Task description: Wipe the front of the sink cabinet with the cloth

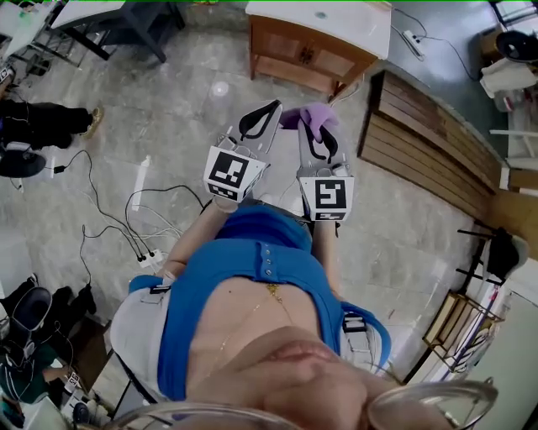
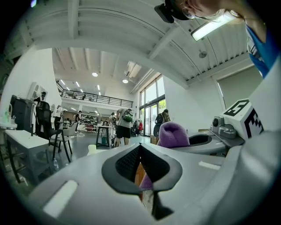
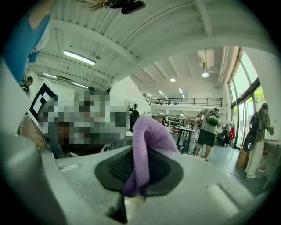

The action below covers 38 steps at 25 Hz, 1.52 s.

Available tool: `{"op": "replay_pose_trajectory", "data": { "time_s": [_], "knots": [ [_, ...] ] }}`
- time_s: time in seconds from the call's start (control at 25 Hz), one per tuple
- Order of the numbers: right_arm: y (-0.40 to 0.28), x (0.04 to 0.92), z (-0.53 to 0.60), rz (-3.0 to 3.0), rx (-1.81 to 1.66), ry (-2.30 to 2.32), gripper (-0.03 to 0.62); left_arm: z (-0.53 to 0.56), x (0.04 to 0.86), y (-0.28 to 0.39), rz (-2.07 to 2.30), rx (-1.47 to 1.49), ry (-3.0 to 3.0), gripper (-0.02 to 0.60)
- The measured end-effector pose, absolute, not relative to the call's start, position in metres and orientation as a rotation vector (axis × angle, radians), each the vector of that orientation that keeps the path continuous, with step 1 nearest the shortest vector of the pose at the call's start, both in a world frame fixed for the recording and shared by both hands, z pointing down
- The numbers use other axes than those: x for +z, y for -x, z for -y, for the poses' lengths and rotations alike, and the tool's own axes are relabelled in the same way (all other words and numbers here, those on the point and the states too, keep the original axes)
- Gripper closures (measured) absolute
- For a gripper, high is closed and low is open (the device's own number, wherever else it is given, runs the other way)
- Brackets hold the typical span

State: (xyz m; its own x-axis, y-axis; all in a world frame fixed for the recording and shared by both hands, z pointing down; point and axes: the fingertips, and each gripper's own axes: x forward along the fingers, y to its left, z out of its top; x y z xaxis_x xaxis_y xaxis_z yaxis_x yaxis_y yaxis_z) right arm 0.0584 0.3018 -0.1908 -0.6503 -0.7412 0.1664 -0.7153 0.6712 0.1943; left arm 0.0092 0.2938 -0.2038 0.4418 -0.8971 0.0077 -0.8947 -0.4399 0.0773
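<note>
Nearest, the left tongs, grey moulded plastic with ribbed black pads, are clenched tip to tip on nothing. Just beside them the right tongs pinch a fuzzy purple terry cloth, folded over and bulging above the tips. Both are held above the glossy grey marbled floor. Farther off stands the brown wooden sink cabinet under a smooth white top, with the cloth apart from its front.

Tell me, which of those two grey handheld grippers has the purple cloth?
The right gripper: its fingers are clamped on the fluffy purple cloth. The left gripper has its fingers shut with nothing between them.
</note>
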Motion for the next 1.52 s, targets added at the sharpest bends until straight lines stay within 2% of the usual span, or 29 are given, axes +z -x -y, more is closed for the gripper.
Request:
{"op": "replay_pose_trajectory", "data": {
  "time_s": [0.44, 0.8, 1.52],
  "knots": [
    [-0.002, -0.192, -0.159, 2.58, -0.202, -1.278, 0.536, -0.148, -0.198, 0.051, 1.483, -0.034, -2.69, 0.583],
    [0.035, -0.185, -0.086, 2.537, -0.152, -1.371, 0.536, -0.076, -0.202, 0.09, 1.375, -0.001, -2.793, 0.583],
    [0.029, -0.135, 0.063, 2.548, -0.084, -1.208, 0.536, 0.064, -0.148, 0.107, 1.488, 0.08, -2.658, 0.583]
  ]
}}
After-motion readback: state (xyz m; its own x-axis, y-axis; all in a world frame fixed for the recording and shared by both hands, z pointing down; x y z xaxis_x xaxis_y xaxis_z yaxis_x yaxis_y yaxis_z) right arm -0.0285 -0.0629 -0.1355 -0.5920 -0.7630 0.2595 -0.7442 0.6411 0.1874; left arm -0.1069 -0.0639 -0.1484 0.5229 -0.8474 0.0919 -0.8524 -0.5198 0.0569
